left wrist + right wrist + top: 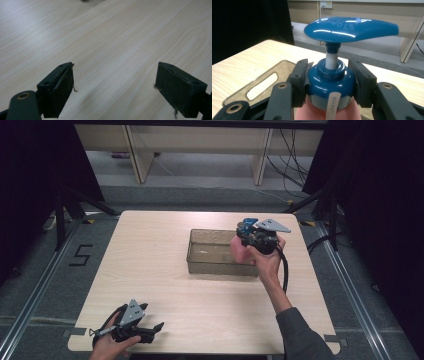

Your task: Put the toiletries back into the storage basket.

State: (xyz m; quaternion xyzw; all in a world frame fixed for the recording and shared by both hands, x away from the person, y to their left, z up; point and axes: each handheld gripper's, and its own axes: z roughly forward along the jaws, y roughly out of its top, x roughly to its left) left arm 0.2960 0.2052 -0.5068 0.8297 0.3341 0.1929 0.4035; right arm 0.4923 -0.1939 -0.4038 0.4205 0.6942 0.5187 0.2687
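Pink pump bottle (329, 82) clamped in right tongs (330, 83), seemingly over tray (200, 262).

Your two handheld grippers are black: the right gripper (248, 236) carries a grey three-cornered plate on top and trails a thick black cable past your grey sleeve (300, 335); the left gripper (150, 330) bears a matching grey plate dotted with small holes. Up close, each jaw is a blocky black pad on a dark arm fixed with brass-ringed screws, the pad edges frayed.
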